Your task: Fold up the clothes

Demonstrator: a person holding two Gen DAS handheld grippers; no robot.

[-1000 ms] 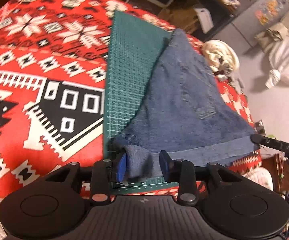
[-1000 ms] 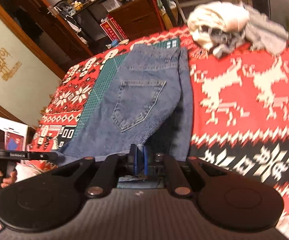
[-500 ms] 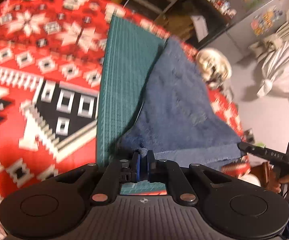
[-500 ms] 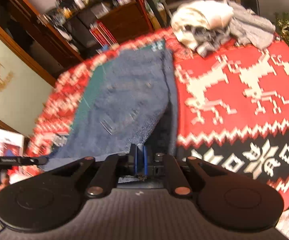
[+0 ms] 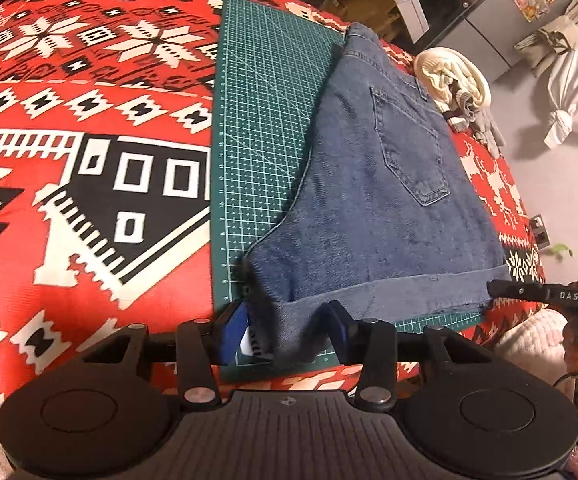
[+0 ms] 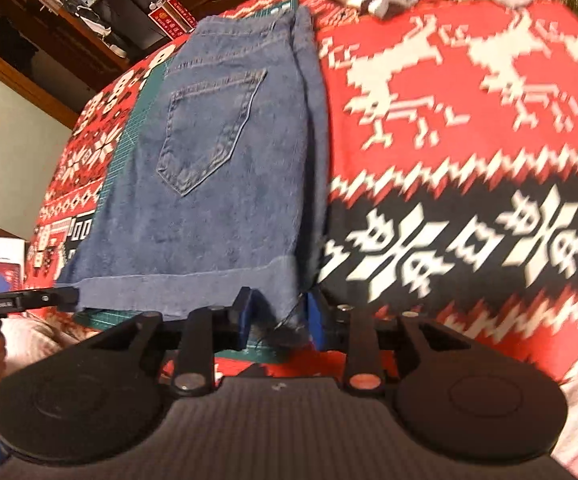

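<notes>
Folded blue denim shorts (image 5: pixel 377 200) lie back pocket up on a green cutting mat (image 5: pixel 265 92), their cuffed hem towards me. My left gripper (image 5: pixel 285 330) is open at the near left hem corner, with loose denim lying between its blue pads (image 5: pixel 231 330). My right gripper (image 6: pixel 279 318) is open too, at the near right corner of the shorts (image 6: pixel 217 184), where the hem sags between its fingers. The right gripper's tip (image 5: pixel 529 292) shows at the hem's far end in the left wrist view. In the right wrist view the left gripper (image 6: pixel 25 300) shows likewise.
A red, white and black patterned blanket (image 5: pixel 89 152) covers the surface under the mat. A pile of cream and grey clothes (image 5: pixel 455 80) lies beyond the shorts. A white tied bag (image 5: pixel 577 92) sits on the floor to the right. Dark shelves (image 6: pixel 89 8) stand behind.
Both grippers have opened and let go of the hem corners: the left shut half a second ago, the right was shut throughout. The shorts now lie flatter on the mat.
</notes>
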